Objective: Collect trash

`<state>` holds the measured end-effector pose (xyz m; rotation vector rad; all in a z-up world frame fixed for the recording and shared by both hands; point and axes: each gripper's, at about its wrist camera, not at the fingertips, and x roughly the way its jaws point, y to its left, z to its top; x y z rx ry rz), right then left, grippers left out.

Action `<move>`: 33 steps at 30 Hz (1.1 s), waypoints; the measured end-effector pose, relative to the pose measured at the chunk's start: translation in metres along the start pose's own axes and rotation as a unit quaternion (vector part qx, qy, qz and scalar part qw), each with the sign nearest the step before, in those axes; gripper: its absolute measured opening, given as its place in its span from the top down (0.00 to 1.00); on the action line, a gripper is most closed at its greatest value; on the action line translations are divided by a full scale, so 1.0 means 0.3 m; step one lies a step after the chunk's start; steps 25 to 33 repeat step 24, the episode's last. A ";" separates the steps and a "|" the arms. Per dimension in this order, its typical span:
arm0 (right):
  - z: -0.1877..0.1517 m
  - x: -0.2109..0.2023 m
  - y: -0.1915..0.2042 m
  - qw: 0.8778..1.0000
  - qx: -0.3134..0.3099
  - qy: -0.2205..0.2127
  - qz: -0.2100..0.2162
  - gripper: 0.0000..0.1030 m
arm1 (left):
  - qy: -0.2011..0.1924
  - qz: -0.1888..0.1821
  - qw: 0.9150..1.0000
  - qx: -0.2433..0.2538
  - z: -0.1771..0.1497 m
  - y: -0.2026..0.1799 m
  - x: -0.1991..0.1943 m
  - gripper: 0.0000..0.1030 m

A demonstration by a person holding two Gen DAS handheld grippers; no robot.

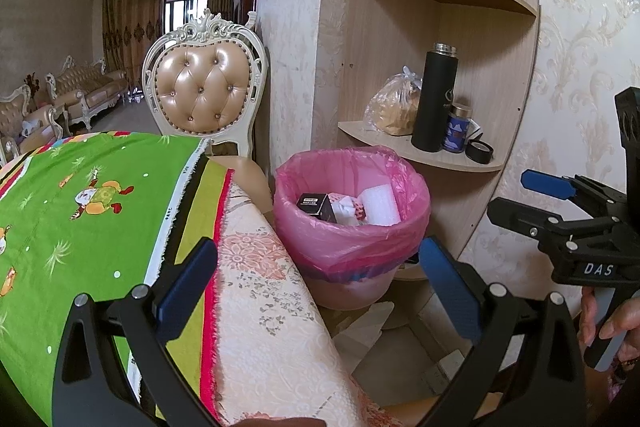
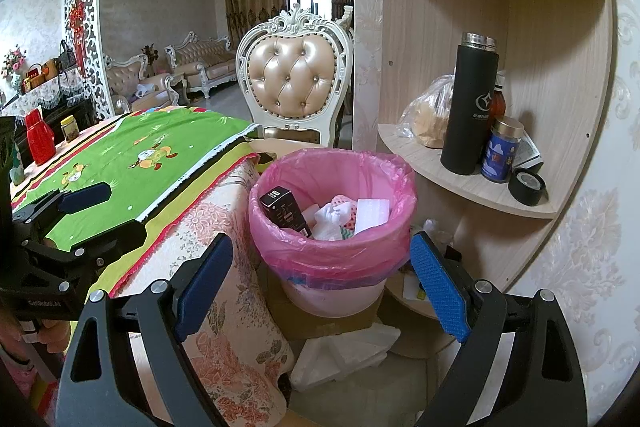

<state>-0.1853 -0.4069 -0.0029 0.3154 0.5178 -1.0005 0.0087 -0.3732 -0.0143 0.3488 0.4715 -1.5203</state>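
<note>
I have both grippers hovering over the floor by the table corner, aimed down toward the bin (image 2: 332,227), which stands between the table's draped edge (image 2: 208,227) and the corner shelf (image 2: 472,183). My left gripper (image 1: 316,291) has its jaws spread wide with nothing between the pads, and my right gripper (image 2: 320,279) is the same: wide open, holding nothing. Inside the pink liner (image 2: 280,235) I see a black box (image 2: 284,211), crumpled white paper (image 2: 332,217) and a white foam piece (image 2: 372,213), so I judge that much of the collecting is done. The green cloth (image 2: 152,155) looks free of scraps where I can see it. What may be left are the white foam pieces (image 2: 344,351) on the floor just in front of the bin; I would take those next.
</note>
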 end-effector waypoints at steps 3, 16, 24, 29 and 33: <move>0.000 0.001 0.000 1.000 0.000 0.000 0.000 0.17 | 0.001 0.000 1.000 0.000 0.000 -0.002 0.001 0.05; -0.006 0.006 -0.001 1.000 -0.001 0.000 0.001 0.17 | 0.004 -0.004 1.000 -0.002 -0.007 0.003 0.017 0.05; -0.014 0.047 -0.003 1.000 0.006 0.001 0.029 0.17 | 0.030 0.028 0.998 -0.037 -0.001 0.066 0.049 0.05; -0.014 0.047 -0.003 1.000 0.006 0.001 0.029 0.17 | 0.030 0.028 0.998 -0.037 -0.001 0.066 0.049 0.05; -0.014 0.047 -0.003 1.000 0.006 0.001 0.029 0.17 | 0.030 0.028 0.998 -0.037 -0.001 0.066 0.049 0.05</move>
